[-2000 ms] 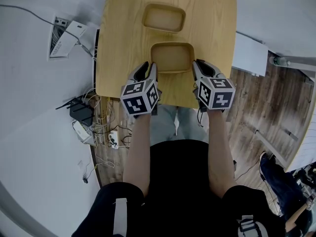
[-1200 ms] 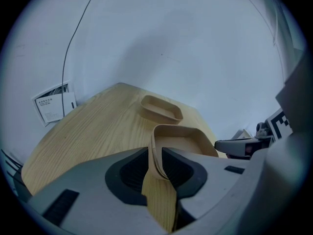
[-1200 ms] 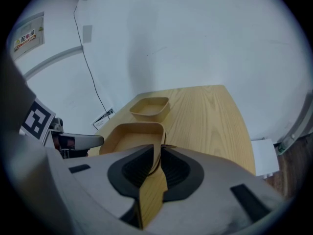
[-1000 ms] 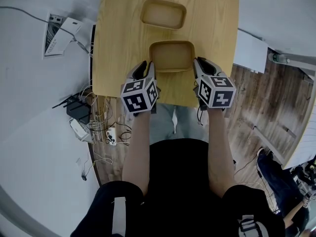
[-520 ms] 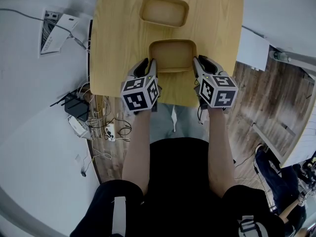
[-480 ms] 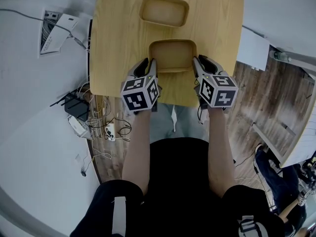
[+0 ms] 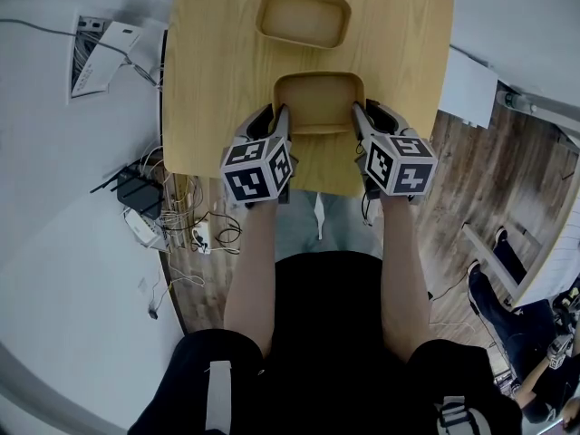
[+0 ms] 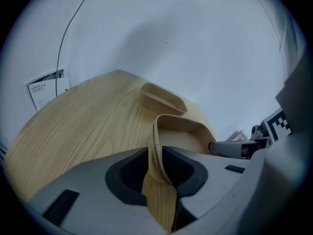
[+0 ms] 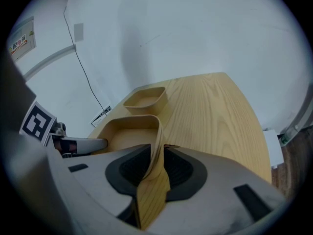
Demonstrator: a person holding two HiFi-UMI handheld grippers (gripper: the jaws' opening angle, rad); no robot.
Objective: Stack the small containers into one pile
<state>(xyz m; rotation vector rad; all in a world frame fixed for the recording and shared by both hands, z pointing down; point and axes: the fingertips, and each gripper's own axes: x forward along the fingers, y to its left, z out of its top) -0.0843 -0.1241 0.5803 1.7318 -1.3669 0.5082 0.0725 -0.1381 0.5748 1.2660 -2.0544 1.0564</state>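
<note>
Two shallow tan containers sit on the wooden table [image 7: 217, 62]. The far container [image 7: 304, 16] stands alone near the back edge. The near container [image 7: 317, 98] rests close to the front edge between my grippers. My left gripper [image 7: 279, 116] straddles its left wall, which stands in the slot between the pads [image 8: 155, 153] with no squeeze showing. My right gripper [image 7: 358, 111] straddles the right wall [image 9: 157, 153]; its jaws are opening with the wall between them. The far container also shows beyond each held wall [image 8: 164, 98] [image 9: 144, 99].
The table's front edge runs just under both grippers. A white box [image 7: 467, 89] stands beside the table at the right. On the floor at the left lie a router with cables [image 7: 140, 211] and a wall panel [image 7: 95, 57].
Both grippers stay at the near container's side walls. The container has not moved on the table. Only the head view has drifted a little.
</note>
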